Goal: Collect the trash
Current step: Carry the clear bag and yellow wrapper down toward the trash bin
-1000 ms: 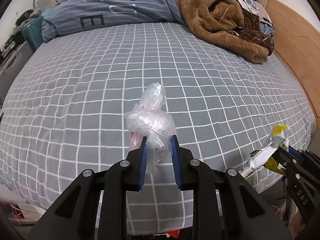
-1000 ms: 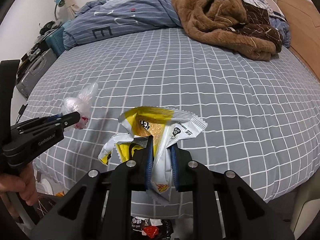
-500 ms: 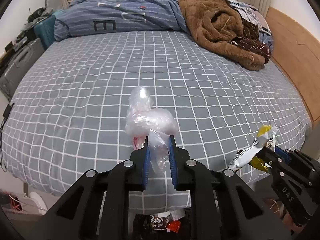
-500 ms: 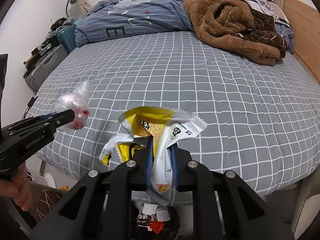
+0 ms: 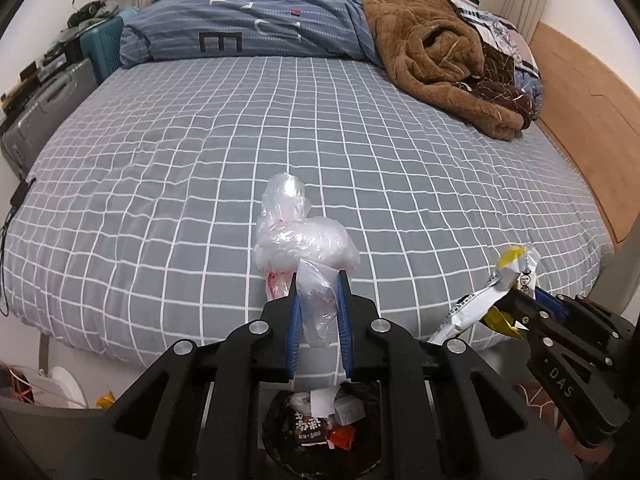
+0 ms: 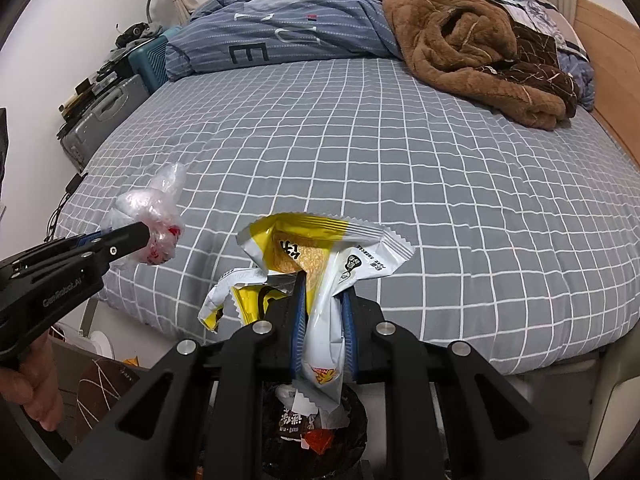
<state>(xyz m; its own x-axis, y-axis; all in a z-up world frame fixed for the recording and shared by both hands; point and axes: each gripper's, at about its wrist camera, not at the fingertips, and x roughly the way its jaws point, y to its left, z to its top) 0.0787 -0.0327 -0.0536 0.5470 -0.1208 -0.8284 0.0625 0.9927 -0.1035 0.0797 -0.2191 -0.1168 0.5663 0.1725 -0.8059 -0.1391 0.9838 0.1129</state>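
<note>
Wrapper [image 6: 320, 276] upright in right claw [image 6: 322, 320], bag [image 5: 304, 244] upright

Crumpled clear plastic bag [image 5: 304, 240] and yellow-white snack wrapper [image 6: 320, 256], both above bin [image 6: 356, 432].

Trash bin [image 5: 320, 432] mostly hidden behind left gripper [image 5: 319, 312], contents only partly legible.

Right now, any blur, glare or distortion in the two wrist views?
Left wrist: sharp, strong fisheye bowing the bed sheet; dark corner vignette; mild sheen on the plastic bag. Right wrist: equally sharp and bowed; soft even light, faint glare on the snack wrapper; no motion blur.
</note>
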